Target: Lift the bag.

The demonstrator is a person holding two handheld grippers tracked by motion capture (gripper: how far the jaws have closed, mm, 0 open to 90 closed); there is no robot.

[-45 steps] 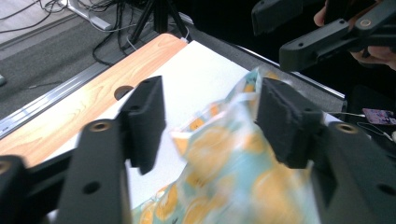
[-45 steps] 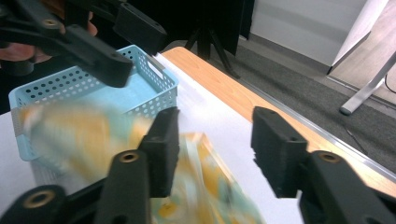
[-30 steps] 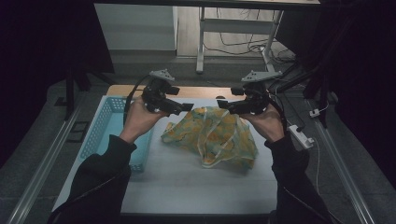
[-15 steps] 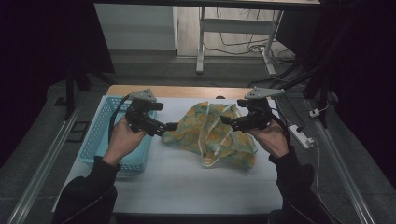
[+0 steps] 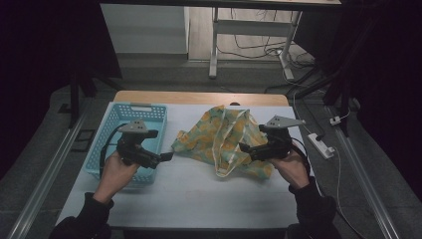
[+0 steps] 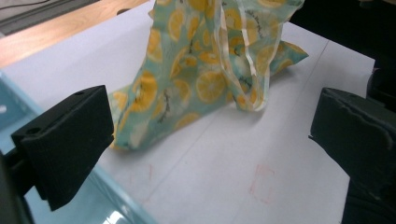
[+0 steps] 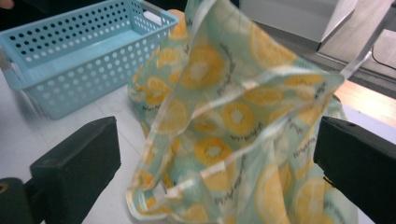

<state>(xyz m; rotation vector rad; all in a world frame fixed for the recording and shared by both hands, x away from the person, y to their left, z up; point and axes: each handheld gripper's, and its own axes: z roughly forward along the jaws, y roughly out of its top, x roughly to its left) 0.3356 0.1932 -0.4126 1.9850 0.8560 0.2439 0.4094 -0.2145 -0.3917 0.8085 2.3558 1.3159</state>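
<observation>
We saw the white counter [image 5: 199, 194] carrying a blue basket [image 5: 142, 114] at its left and a lemon-print bag [image 5: 219, 134] crumpled at centre. Our left claw [image 5: 169, 156] hovered spread beside the basket's right edge; our right claw [image 5: 242, 147] was spread against the bag's right side.

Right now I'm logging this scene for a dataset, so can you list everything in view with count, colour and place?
Fabric bag: one, pale green with orange citrus slices, crumpled at the table's middle.
Basket: one, light blue, perforated, at the table's left side.
Table: one, white top with a wooden far edge.
Power strip: one, white, on the floor right of the table.
Left gripper: one, black, jaws open, left of the bag.
Right gripper: one, black, jaws open, over the bag's right part.
Hands: two, in dark sleeves, one on each gripper.
</observation>
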